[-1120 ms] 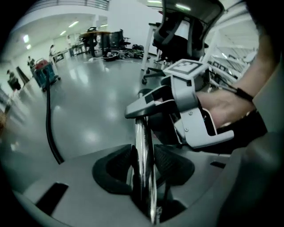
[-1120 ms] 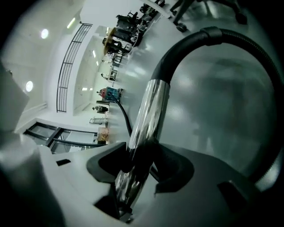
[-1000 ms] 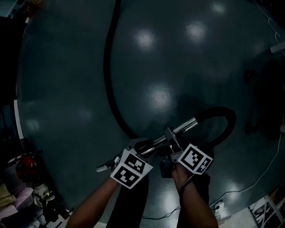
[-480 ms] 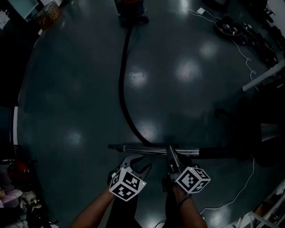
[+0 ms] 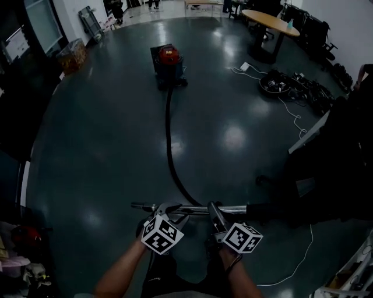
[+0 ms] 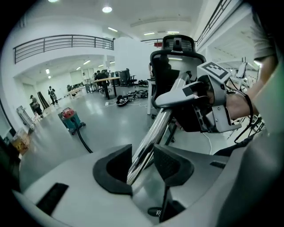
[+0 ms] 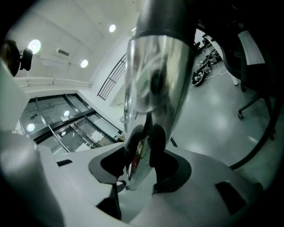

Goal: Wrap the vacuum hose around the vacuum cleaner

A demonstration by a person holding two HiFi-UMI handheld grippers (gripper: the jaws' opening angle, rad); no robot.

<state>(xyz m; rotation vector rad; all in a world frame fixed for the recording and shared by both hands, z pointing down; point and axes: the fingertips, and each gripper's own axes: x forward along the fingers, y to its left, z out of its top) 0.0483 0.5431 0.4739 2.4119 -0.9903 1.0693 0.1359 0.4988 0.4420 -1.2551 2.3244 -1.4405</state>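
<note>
The head view is dim and underexposed. Its glossy floor (image 5: 105, 145) shows soft white patches of reflected light, and the corners fall to black with strong fisheye bending. The left gripper view is bright and evenly lit by ceiling lamps (image 6: 106, 9), with straight lines bowed at the edges. In the right gripper view the chrome tube (image 7: 155, 75), close to the lens, is blurred and mirror-glared.

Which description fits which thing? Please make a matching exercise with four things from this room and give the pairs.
1 vacuum cleaner
2 hose
3 metal tube
4 round table

a black, lying along the floor
b tan top, far right
c red top, far across the floor
d shiny silver, level, off the floor

Pairs: 1-c; 2-a; 3-d; 4-b
</note>
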